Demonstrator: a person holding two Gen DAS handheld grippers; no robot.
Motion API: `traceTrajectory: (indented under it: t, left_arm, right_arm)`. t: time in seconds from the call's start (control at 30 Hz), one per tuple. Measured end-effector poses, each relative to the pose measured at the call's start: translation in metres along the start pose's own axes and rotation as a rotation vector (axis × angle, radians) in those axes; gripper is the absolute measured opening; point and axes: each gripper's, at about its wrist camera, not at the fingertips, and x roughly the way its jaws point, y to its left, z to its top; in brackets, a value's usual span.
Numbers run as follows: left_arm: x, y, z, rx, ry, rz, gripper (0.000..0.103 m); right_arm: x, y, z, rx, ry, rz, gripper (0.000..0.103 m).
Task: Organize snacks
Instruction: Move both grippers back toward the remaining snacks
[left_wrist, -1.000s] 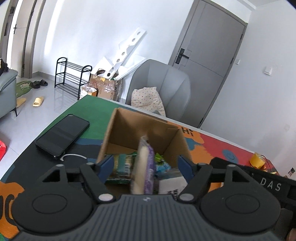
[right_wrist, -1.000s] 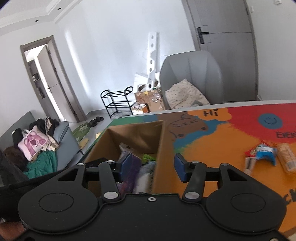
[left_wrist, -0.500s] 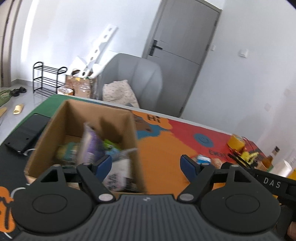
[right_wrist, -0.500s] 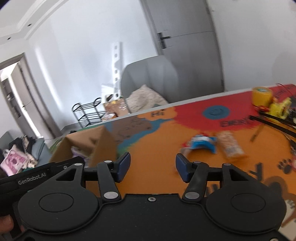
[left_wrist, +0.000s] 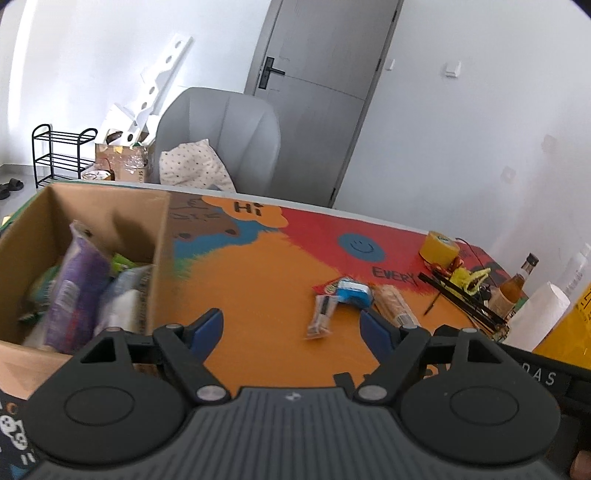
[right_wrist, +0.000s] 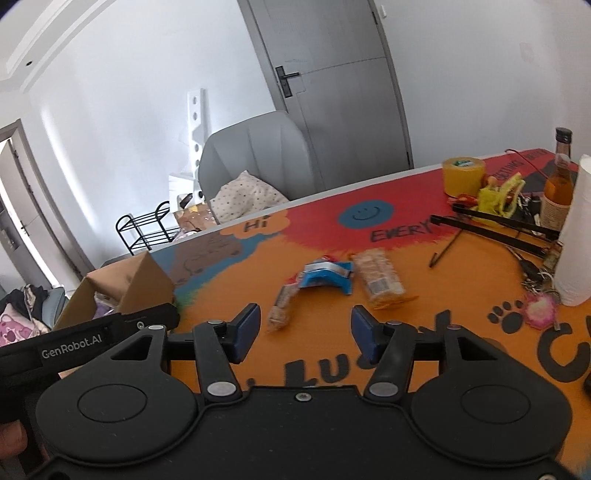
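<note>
An open cardboard box (left_wrist: 159, 236) (right_wrist: 147, 273) stands at the left of the table with several snack packs inside, a purple one (left_wrist: 79, 288) upright. Three snacks lie on the orange mat: a thin wrapped bar (left_wrist: 320, 314) (right_wrist: 282, 306), a blue pack (left_wrist: 352, 291) (right_wrist: 325, 277) and a cracker pack (left_wrist: 393, 304) (right_wrist: 378, 280). My left gripper (left_wrist: 291, 328) is open and empty, right of the box. My right gripper (right_wrist: 304, 332) is open and empty, just short of the three snacks.
A yellow tape roll (right_wrist: 463, 175), black tongs (right_wrist: 495, 225), a brown bottle (right_wrist: 559, 181), a paper towel roll (right_wrist: 576, 236) and keys (right_wrist: 539, 306) crowd the table's right side. A grey chair (left_wrist: 221, 140) stands behind the table.
Both grippers have swung right, away from the box and toward the three loose snacks. Both stay open and empty.
</note>
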Motion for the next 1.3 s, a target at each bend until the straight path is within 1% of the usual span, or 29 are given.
traceTrajectory:
  t: [0.2,0.53,0.83,1.17,1.27,1.3]
  left_arm:
    - [0.022,-0.016,-0.005,0.016,0.034,-0.011,0.080]
    - [0.057,-0.026,-0.008,0.009,0.064,0.011,0.080]
    - [0.098,-0.030,-0.010,0.002,0.099,0.041,0.080]
    - [0.128,-0.034,-0.008,0.015,0.115,0.072,0.079]
    - [0.134,-0.036,-0.008,0.027,0.118,0.081,0.074]
    - [0.136,-0.037,-0.008,0.028,0.120,0.087,0.068]
  right_arm:
    - [0.007,-0.018,0.001,0.017,0.003,-0.011,0.056]
    - [0.030,-0.042,0.007,0.028,0.026,-0.036,0.056]
    - [0.061,-0.056,0.010,0.013,0.059,-0.048,0.056]
    - [0.093,-0.060,0.017,-0.015,0.089,-0.062,0.056]
    - [0.105,-0.060,0.018,-0.031,0.104,-0.073,0.056]
    - [0.108,-0.060,0.018,-0.033,0.108,-0.076,0.056]
